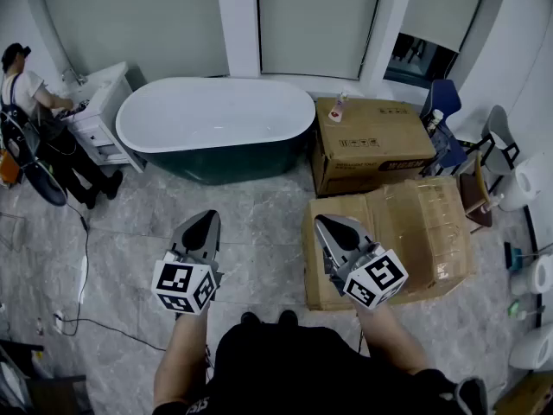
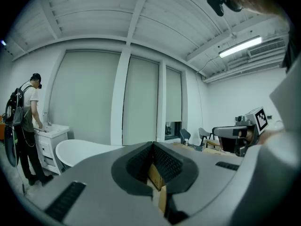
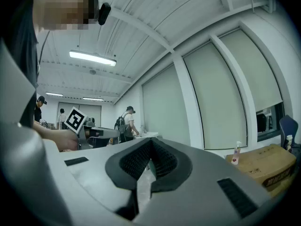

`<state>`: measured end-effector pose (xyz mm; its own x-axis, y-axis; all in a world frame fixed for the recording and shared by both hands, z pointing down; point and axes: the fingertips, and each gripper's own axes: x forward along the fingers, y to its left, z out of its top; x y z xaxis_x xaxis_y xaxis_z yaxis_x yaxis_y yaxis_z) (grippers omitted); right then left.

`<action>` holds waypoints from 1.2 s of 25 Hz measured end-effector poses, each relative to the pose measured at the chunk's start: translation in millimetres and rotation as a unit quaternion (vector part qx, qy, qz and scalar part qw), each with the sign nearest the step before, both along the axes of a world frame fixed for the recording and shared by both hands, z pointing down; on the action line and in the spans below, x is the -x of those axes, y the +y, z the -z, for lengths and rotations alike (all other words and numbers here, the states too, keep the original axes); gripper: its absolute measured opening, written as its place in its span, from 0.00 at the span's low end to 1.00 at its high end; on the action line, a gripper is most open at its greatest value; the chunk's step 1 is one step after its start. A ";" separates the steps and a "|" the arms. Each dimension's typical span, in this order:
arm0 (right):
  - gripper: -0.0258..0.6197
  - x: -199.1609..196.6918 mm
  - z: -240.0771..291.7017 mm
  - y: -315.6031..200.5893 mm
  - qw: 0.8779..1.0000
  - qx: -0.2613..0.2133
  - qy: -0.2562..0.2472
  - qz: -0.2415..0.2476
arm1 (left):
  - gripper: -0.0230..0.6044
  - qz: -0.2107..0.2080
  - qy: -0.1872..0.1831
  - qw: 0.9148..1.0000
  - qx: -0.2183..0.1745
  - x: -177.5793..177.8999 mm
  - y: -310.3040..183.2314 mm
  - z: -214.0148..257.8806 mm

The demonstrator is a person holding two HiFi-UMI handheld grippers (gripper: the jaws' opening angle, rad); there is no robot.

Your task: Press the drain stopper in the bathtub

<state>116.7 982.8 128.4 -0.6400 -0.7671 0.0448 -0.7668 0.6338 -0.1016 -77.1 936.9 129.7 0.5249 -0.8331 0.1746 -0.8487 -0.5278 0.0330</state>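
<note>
The bathtub (image 1: 216, 121), white inside and dark green outside, stands against the far wall by the windows; its basin looks plain white and no drain stopper shows from here. Both grippers hang over the marble floor well short of the tub. My left gripper (image 1: 207, 221) points toward the tub's near side, jaws together, nothing held. My right gripper (image 1: 327, 225) hovers by the edge of a cardboard box, also shut and empty. In the left gripper view the shut jaws (image 2: 153, 146) face the tub (image 2: 75, 149). The right gripper view shows its own shut jaws (image 3: 150, 143).
Two cardboard boxes (image 1: 370, 141) (image 1: 415, 232) lie right of the tub, a spray bottle (image 1: 338, 106) on the farther one. A person (image 1: 34, 119) stands at a white vanity (image 1: 102, 111) on the left. Chairs (image 1: 445, 132) and toilets (image 1: 529, 180) line the right side. A cable (image 1: 84, 262) crosses the floor.
</note>
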 end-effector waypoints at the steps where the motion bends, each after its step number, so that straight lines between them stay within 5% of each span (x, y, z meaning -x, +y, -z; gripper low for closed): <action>1: 0.06 -2.2 -0.8 3.1 1.000 0.000 -0.001 0.001 | 0.06 0.002 0.000 1.000 0.000 -1.4 3.4 -0.5; 16: 0.06 -1.9 -11.0 -6.9 0.999 0.008 0.052 -0.011 | 0.06 0.002 0.004 1.000 0.015 -2.5 -11.5 -17.7; 30: 0.06 31.3 -41.4 -199.2 0.996 0.067 0.062 -0.013 | 0.06 -0.009 0.036 0.998 0.059 41.6 -219.5 -69.3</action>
<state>85.4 783.6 169.8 -0.6025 -0.7655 0.2257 -0.7952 0.6000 -0.0876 -118.7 717.4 199.0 0.5548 -0.7989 0.2322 -0.8320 -0.5323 0.1566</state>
